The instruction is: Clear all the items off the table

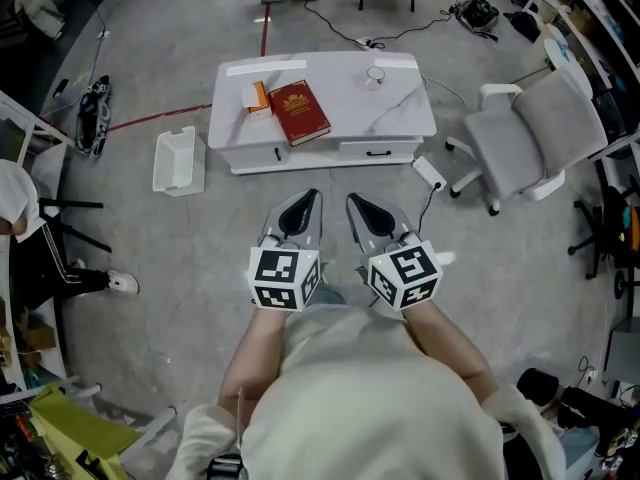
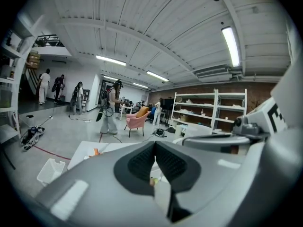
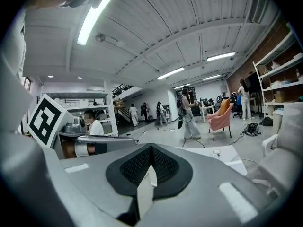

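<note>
A person stood on the grey floor short of a low white table (image 1: 390,118), a two-jaw tool in each hand, both held out side by side and pointing toward it. The left gripper (image 1: 308,200) had its jaws pressed together with nothing between them, as its own view showed (image 2: 155,148); the right gripper (image 1: 356,204) was likewise closed and empty (image 3: 150,150). Neither touched the table.

On the tabletop lay a red book (image 1: 298,112) near the left half, cover up, with a small orange box (image 1: 259,97) just beside it on its left. Toward the far right of the top sat a small round clear object (image 1: 376,75), possibly a glass, though it was too small to tell.

A white basket (image 1: 177,160) stood on the floor just left of the table, and a white office chair (image 1: 540,133) to its right. A white power strip (image 1: 429,173) lay on the floor near the table's right front corner. A pink armchair (image 2: 137,121) stood well beyond the table.
</note>
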Demonstrator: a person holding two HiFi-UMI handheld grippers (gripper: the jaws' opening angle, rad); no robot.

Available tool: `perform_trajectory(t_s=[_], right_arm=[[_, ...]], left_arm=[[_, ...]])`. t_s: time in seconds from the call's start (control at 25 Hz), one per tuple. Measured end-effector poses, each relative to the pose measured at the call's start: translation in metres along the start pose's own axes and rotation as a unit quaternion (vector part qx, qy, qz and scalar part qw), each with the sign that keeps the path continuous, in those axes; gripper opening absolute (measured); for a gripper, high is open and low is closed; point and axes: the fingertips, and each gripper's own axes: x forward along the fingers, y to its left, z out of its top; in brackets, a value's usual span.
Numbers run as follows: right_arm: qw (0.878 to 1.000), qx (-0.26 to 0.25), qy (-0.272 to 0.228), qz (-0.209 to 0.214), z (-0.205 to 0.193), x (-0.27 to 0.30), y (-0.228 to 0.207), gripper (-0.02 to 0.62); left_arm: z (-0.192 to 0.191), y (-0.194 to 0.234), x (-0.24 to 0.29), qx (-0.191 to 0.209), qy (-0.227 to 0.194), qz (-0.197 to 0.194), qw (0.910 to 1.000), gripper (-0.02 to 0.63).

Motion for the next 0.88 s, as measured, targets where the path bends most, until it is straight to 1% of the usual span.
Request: perform_trajectory(t_s=[0.16, 0.4, 0.64, 0.88], right_arm=[[1.0, -0.007, -0.003, 0.008, 0.007, 0.026, 0.003, -0.003], [1.0, -0.006, -0.004, 0.007, 0.013, 0.063, 0.0, -0.003], [1.0, 0.005, -0.008, -0.003, 0.018, 0.091, -0.005, -0.003], [1.0, 0.0, -0.002, -0.006, 0.02, 0.117, -0.007, -0.003]], left_arm=[[0.007, 0.019, 0.012, 0.001, -0.001, -0.01, 0.9999, 0.009], [0.015, 0.046, 0.033, -0.005, -0.002, -0.027, 0.9996, 0.009], [0.016, 0.071, 0.049, 0.007, 0.006, -0.023, 0.9997, 0.009], [0.017, 0.092, 0.063, 0.011, 0.014, -0.018, 0.9997, 0.009]])
